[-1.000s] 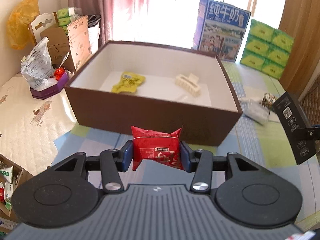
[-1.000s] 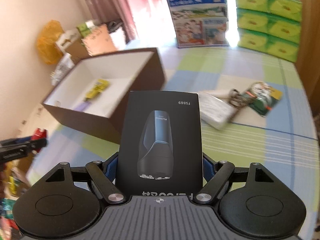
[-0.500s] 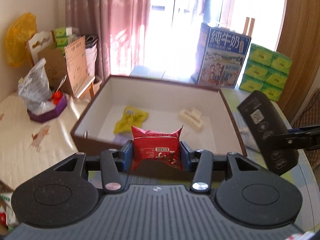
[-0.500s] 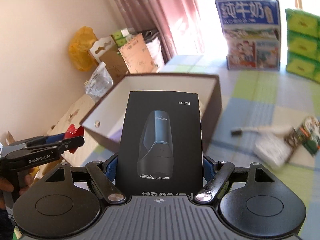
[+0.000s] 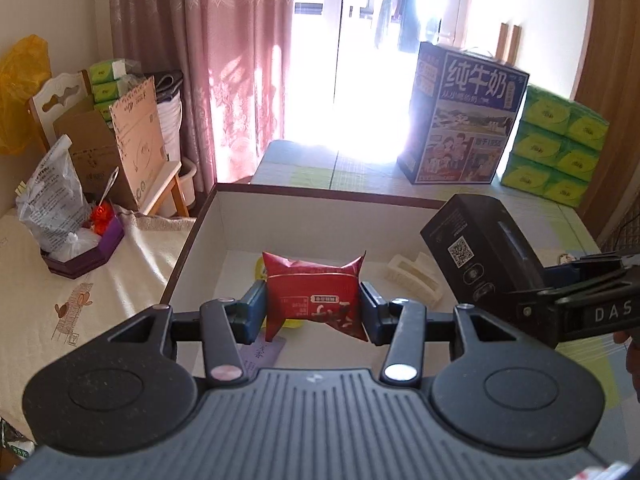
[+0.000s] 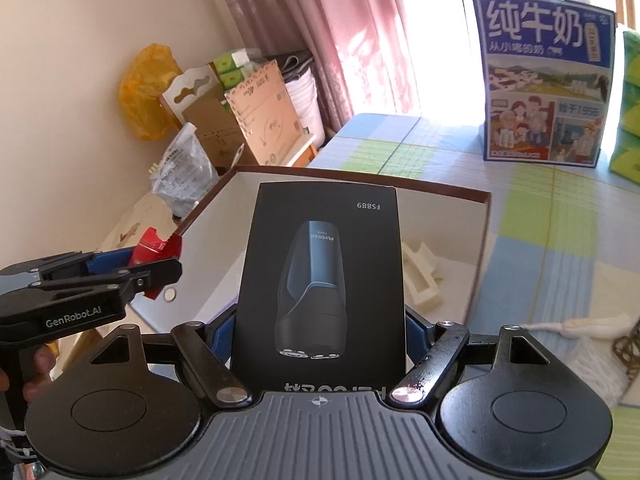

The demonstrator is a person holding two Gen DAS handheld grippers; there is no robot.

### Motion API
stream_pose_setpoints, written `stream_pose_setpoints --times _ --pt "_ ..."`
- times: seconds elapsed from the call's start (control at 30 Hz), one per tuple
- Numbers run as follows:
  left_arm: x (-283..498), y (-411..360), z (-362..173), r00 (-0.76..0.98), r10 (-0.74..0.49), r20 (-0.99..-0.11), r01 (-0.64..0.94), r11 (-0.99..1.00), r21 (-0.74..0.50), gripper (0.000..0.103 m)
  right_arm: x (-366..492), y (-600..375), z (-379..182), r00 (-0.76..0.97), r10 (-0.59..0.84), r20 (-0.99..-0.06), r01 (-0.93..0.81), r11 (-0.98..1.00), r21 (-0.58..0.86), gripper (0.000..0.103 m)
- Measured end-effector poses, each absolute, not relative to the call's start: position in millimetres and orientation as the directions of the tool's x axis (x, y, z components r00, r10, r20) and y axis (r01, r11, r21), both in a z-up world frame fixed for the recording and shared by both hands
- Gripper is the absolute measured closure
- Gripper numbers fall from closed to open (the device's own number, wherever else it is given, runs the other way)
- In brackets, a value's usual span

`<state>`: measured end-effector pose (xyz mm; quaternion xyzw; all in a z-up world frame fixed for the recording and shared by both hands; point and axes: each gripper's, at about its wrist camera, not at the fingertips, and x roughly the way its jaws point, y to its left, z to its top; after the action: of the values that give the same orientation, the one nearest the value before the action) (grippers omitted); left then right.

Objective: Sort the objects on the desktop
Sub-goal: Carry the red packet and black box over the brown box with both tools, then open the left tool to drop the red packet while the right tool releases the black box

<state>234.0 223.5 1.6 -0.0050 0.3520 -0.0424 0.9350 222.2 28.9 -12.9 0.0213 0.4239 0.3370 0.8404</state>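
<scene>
My left gripper [image 5: 313,311] is shut on a red snack packet [image 5: 316,295] and holds it above the open brown box [image 5: 320,194], over its near left part. My right gripper [image 6: 320,336] is shut on a black shaver box [image 6: 325,276], held upright over the same box [image 6: 484,240]. From the left wrist, the shaver box [image 5: 480,256] hangs at the right side of the brown box. From the right wrist, the red packet [image 6: 158,244] shows at the left. Inside lie a cream hair clip [image 5: 414,278], a yellow packet [image 5: 260,268] mostly hidden by the red one, and a card [image 5: 268,350].
A blue milk carton box [image 5: 464,120] and green tissue packs [image 5: 556,144] stand at the table's far end. On the table at the right lie a white wrapped item [image 6: 592,328] and a chain [image 6: 628,348]. At the left, cardboard boxes [image 5: 116,144] and a purple tray with bags [image 5: 76,248].
Both grippers rose and moved forward over the brown box with their loads. The shaver box now hangs closer beside the red packet, and the views tilted up toward the window.
</scene>
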Motion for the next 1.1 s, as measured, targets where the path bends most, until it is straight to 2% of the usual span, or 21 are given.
stream_pose_setpoints --times 0.7,0.87,1.07,1.1 --pt "349 245 -62 0.63 -0.043 -0.775 0.124 0.991 0.046 0.058 301 110 -73 0.397 0.479 -0.783 -0.581 0.791 0.189 0.026" --pt "361 244 -68 0.624 -0.042 -0.78 0.127 0.991 0.048 0.053 307 116 -81 0.394 0.46 -0.796 -0.574 0.799 0.178 0.026" --pt "366 247 -68 0.626 -0.06 -0.777 0.127 0.992 0.026 0.037 310 117 -86 0.387 0.447 -0.806 -0.562 0.808 0.178 0.026" --pt "365 248 -67 0.628 -0.06 -0.776 0.126 0.992 0.026 0.037 310 117 -87 0.388 0.444 -0.808 -0.561 0.809 0.176 0.026"
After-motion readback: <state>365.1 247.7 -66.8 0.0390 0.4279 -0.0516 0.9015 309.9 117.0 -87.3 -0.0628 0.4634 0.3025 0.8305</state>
